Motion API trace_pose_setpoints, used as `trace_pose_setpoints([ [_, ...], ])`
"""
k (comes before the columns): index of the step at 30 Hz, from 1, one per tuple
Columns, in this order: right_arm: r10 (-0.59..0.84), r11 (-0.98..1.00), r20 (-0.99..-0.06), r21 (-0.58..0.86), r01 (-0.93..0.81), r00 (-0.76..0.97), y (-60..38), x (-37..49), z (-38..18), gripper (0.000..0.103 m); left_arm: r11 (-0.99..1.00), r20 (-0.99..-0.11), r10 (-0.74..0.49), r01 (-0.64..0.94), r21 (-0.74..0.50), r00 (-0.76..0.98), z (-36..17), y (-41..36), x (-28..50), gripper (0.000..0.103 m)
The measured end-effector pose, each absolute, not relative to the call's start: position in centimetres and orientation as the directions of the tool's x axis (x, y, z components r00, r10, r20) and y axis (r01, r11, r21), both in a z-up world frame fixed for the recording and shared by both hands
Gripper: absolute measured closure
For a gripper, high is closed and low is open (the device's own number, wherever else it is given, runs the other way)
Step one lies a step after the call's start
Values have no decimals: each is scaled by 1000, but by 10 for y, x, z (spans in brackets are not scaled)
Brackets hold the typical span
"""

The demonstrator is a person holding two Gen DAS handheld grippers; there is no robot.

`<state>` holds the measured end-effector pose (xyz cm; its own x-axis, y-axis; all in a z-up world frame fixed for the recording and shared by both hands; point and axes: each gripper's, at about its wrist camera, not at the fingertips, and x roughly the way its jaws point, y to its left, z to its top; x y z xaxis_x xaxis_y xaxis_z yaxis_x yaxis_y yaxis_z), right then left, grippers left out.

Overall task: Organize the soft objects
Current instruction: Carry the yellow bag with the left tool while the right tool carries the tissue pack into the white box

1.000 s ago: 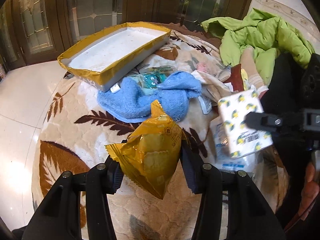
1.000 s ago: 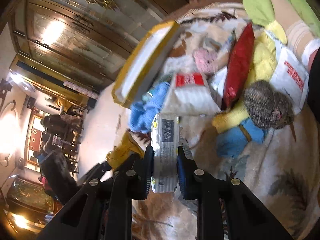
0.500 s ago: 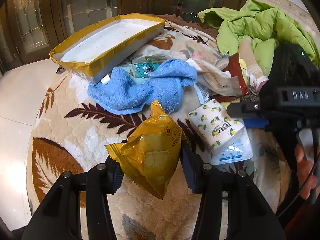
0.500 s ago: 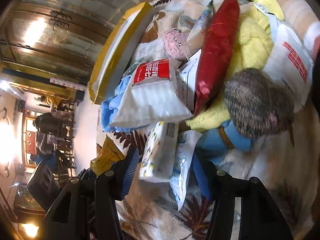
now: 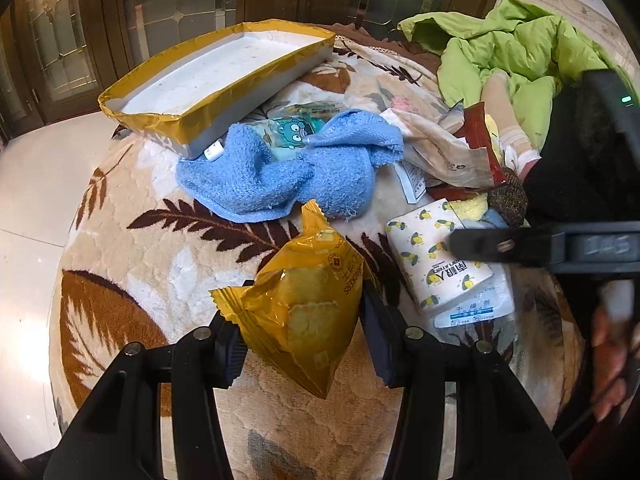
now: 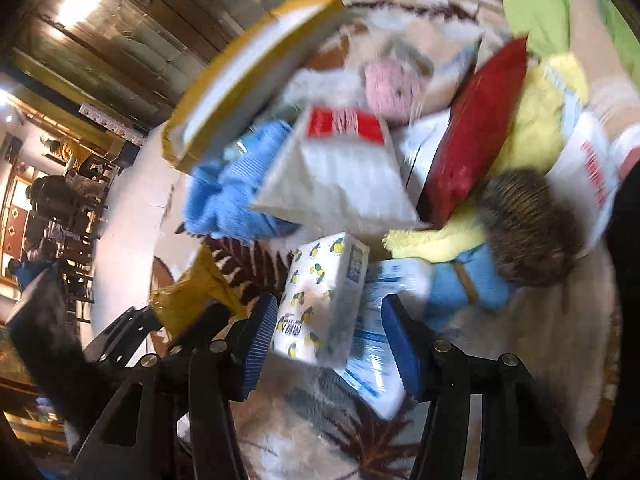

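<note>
Your left gripper [image 5: 302,350] clamps a yellow cracker packet [image 5: 302,312], tilted above the rug. The lemon-print tissue pack [image 6: 324,300] lies loose atop a white-blue sachet [image 6: 376,360].

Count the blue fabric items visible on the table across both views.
2. A blue towel lies crumpled in front of the gold-edged tray. A smaller blue cloth piece sits under the speckled grey plush, beside the yellow cloth. The pile may hide more.
</note>
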<state>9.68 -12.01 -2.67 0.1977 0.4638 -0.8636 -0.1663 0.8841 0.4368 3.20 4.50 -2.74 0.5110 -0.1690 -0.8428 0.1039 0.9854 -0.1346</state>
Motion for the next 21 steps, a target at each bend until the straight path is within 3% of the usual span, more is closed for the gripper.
trace_pose_setpoints([
  [1,460,886,-865,432,-169,199,-119,100,-30,76,985,-845,-170,103,-136,508,-28,45,32,55],
  [13,593,805,-754,559,-199,281,-129,97,18,80,985,-819,-170,67,-160,549,-6,59,35,55],
  [21,654,755,-663,606,-252,365,-62,165,51,80,996,-772,-68,-4,-91,632,35,100,87,55],
])
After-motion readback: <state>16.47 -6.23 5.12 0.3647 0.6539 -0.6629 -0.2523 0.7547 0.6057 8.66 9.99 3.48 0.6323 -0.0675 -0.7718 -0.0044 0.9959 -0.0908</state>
